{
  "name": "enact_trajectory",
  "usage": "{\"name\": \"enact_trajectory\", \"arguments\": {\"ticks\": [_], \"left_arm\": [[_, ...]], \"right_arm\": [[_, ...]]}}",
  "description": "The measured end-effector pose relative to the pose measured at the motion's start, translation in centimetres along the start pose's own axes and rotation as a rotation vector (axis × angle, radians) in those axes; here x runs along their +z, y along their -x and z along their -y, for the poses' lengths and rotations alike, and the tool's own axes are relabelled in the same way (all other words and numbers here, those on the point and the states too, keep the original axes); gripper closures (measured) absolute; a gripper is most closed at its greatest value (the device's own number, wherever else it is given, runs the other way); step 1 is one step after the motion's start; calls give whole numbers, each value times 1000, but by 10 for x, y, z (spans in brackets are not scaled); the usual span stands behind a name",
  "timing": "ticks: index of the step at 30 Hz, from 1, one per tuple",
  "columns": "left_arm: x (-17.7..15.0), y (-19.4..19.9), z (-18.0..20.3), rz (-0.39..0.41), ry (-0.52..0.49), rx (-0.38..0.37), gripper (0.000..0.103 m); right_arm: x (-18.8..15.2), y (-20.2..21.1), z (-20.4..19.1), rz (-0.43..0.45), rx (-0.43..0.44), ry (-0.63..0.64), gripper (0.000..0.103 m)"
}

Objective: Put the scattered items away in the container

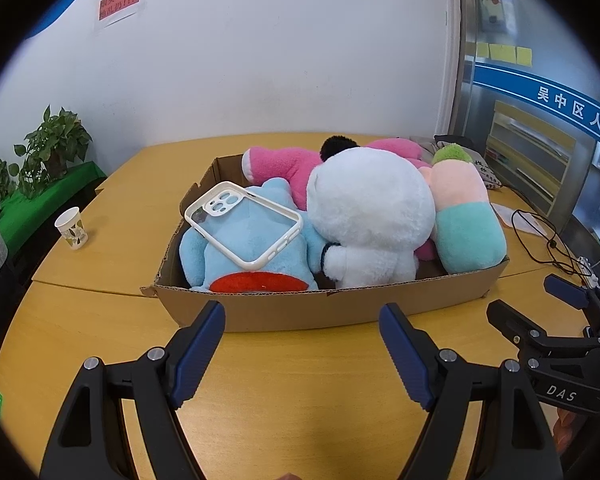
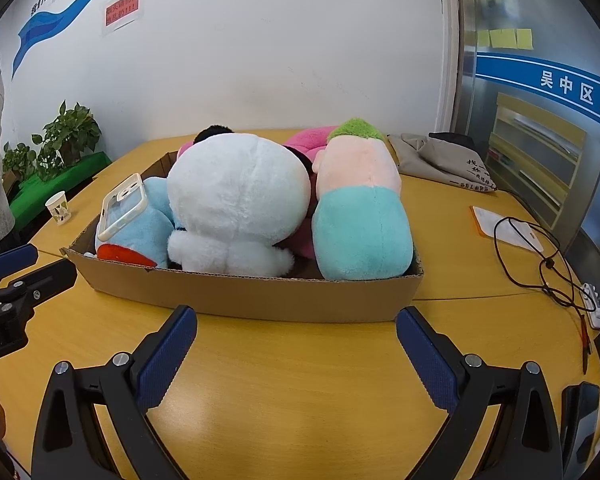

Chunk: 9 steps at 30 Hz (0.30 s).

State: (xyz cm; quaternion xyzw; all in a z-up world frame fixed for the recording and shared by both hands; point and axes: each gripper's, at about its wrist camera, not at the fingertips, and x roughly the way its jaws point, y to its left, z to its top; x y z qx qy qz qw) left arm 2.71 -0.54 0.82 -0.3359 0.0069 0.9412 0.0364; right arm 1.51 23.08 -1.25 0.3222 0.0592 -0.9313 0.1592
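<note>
- Both the left gripper [image 1: 302,312] and the right gripper [image 2: 296,316] are spread, holding nothing, above the table [image 1: 100,320].
- Toys fill the cardboard box [image 1: 300,308]; the phone case [image 1: 244,224] lies loose on the blue plush [image 1: 204,252] and may slide off if bumped.

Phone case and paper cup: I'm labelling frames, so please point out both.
phone case [image 1: 246,224]: left wrist view, on its clear back panel.
paper cup [image 1: 72,229]: left wrist view, on its printed side wall.
</note>
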Motion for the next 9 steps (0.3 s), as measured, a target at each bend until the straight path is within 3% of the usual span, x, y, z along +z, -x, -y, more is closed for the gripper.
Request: {"name": "enact_trajectory", "arguments": {"ticks": [9], "left_arm": [[-5,-2,-1,-15,-8,14,23]], "right_arm": [[0,-11,3,-15,12,-13,1]]}}
